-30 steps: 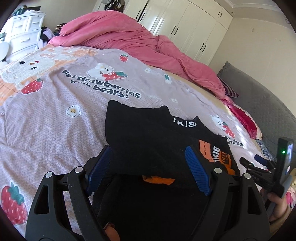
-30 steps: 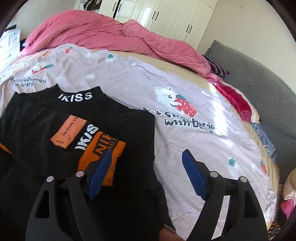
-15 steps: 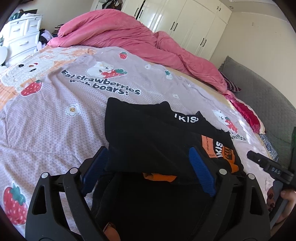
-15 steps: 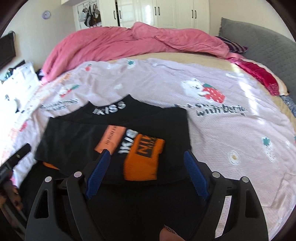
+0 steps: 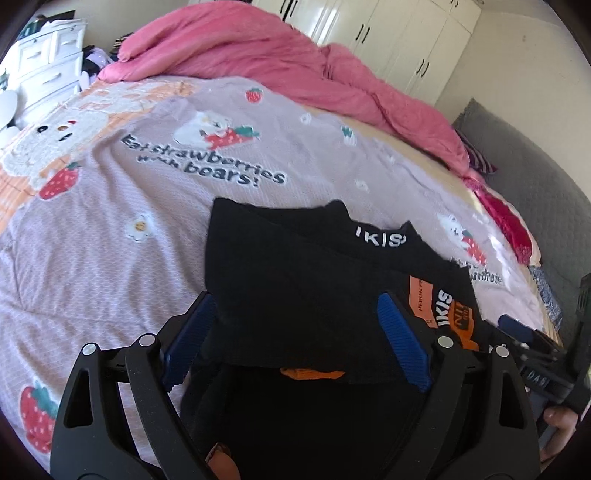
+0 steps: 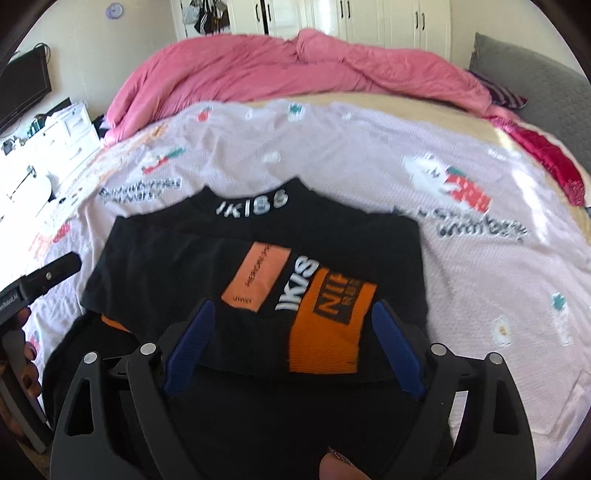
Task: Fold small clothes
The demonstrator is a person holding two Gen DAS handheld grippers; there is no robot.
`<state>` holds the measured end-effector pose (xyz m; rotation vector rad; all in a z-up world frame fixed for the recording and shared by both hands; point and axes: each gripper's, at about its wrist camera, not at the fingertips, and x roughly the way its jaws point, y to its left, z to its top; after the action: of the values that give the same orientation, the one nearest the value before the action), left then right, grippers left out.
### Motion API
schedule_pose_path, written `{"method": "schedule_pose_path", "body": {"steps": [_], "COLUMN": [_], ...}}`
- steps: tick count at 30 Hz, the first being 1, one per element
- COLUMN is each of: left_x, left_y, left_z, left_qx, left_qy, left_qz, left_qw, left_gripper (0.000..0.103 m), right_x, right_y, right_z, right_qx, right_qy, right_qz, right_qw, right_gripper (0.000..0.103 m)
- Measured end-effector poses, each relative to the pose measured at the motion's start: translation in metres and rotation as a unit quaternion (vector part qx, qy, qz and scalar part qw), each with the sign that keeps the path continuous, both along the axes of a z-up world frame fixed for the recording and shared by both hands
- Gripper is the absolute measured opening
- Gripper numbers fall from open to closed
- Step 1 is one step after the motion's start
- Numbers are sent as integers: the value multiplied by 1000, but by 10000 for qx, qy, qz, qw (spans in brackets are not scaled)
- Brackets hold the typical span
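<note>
A black garment (image 5: 295, 295) with orange patches and white lettering is lying folded on a lilac bedspread (image 5: 110, 221) printed with bears and strawberries, toward the near edge of the bed, its collar pointing at the far side where a pink duvet (image 5: 277, 62) is bunching along the bed's far edge. The left gripper (image 5: 295, 339) is hovering over the garment's near edge with its blue-padded fingers (image 5: 402, 350) standing spread wide and gripping nothing; black cloth is showing in the gap between them. In the right wrist view, the right gripper (image 6: 291, 347) is hanging above the garment (image 6: 258, 266) with its fingers (image 6: 188, 347) likewise spread apart and holding nothing, the orange panels lying just beyond the tips. Each camera is catching the other tool at its frame edge: the right gripper (image 5: 546, 354) beside the garment's right side, the left gripper (image 6: 40, 277) beside its left. A grey headboard (image 6: 535, 81) is lining the bed's right edge, white wardrobes (image 5: 388, 33) are standing behind the duvet, and a white chest of drawers (image 5: 44, 62) is sitting off the bed's far left corner.
</note>
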<state>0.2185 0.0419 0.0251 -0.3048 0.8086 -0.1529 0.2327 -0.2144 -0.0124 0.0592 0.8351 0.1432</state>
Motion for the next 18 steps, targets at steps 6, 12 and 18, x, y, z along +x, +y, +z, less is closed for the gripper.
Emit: {"method": "schedule_pose_path", "body": {"steps": [6,12,18], "left_x": [23,41,33], "left_y": [-9,-16,-30], "left_z": [-16,-53,-53], "left_qx": [-61,-27,460], "left_qy": [151,700,549], "left_qz": [10,-377,-470], "left_qw": [9999,9968,9963], "left_gripper": [75,67,69], "right_x": [25,45,35], "right_y": [-2,-7,-5], "right_z": [-25,-70,-61], "right_qx": [-22,-312,-434], "right_qy": [265,661,708], "right_qz": [97,149,-18], "right_qw": [9996,9972,9965], "right_gripper": [86,96,96]}}
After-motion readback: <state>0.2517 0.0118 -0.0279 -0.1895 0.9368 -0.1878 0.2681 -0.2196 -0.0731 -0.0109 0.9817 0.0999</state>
